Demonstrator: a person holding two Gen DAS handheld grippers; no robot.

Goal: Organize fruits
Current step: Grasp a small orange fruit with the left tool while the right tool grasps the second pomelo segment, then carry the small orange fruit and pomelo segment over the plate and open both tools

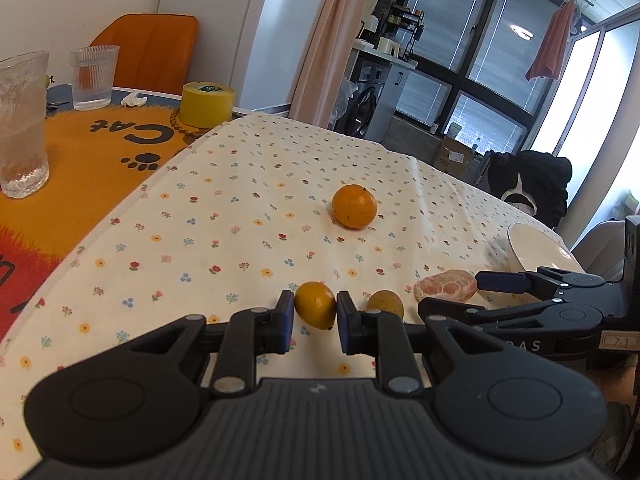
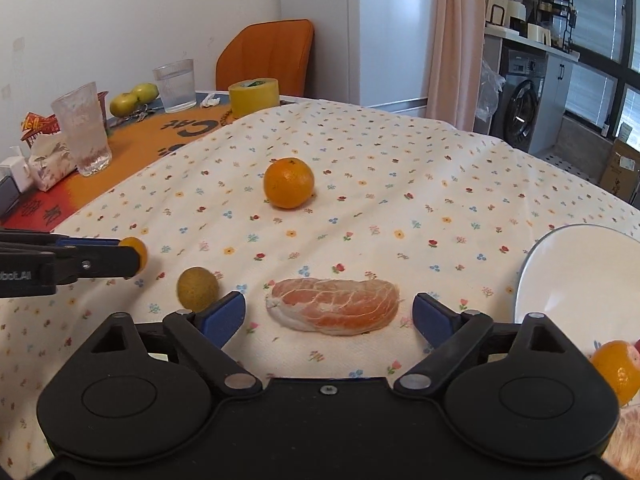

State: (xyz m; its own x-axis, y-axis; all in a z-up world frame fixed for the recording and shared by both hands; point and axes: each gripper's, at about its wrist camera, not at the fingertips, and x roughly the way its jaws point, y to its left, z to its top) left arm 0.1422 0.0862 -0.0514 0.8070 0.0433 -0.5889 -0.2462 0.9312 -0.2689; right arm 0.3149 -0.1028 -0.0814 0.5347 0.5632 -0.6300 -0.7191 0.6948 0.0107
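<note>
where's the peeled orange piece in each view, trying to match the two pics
Left wrist view: peeled orange piece lies low right on the cloth, just before the right gripper.
Right wrist view: it lies low centre, between the open blue pads.
Shared landmark: the whole orange farther back.

small fruit [image 1: 316, 309] between the left gripper [image 1: 313, 320] pads on the tablecloth [image 1: 248, 216], round fruit [image 2: 197, 287] just right of it, peeled segment [image 2: 335, 306] further right between the right gripper [image 2: 329, 314] fingers, orange [image 2: 288, 182] behind, bowl [image 2: 576, 272] far right
</note>
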